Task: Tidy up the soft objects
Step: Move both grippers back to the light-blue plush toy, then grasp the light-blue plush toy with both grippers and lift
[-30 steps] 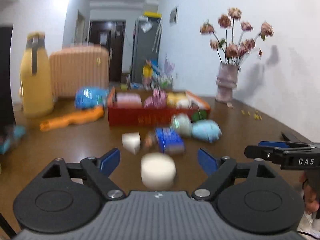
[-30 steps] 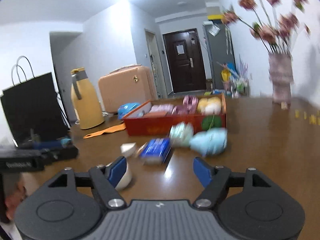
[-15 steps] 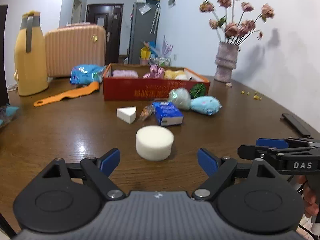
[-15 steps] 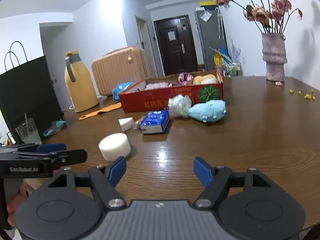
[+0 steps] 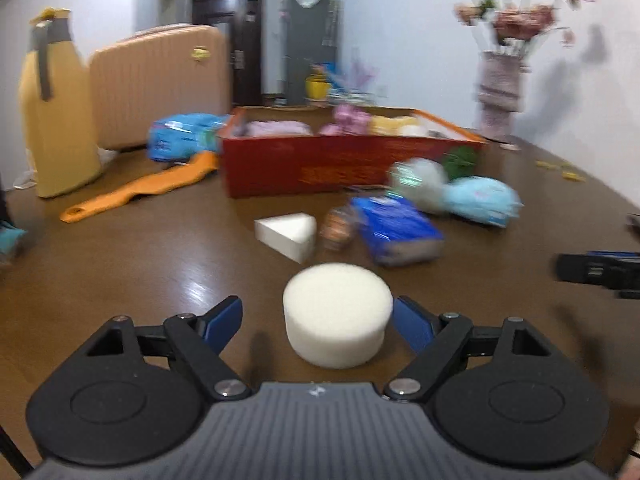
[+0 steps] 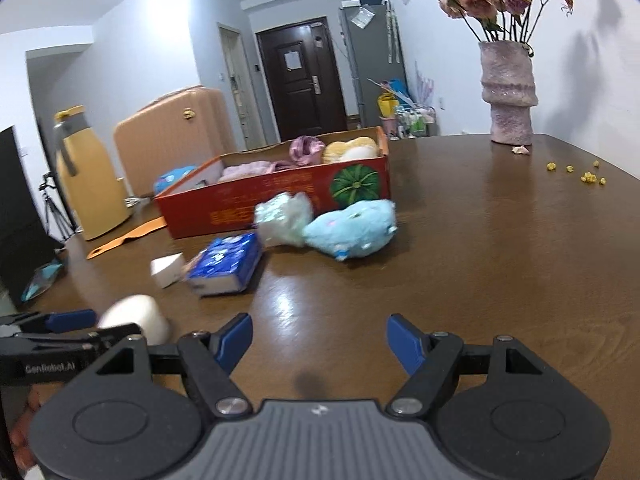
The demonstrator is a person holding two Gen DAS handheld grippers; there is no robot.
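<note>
Two white sponges sit on the brown surface [image 5: 120, 264]: one round sponge [image 5: 337, 314] low in the middle of the left wrist view, between the blue pads of the left claw [image 5: 318, 322], whose jaws are closing without yet pressing it, and one wedge sponge [image 5: 289, 234] just above it. Beyond lie one blue tissue pack [image 6: 226, 264], one pale puff [image 6: 286, 219] and one blue plush [image 6: 352, 229] before one red box [image 6: 280, 200]. The right claw [image 6: 319, 342] stands released over bare wood.
</note>
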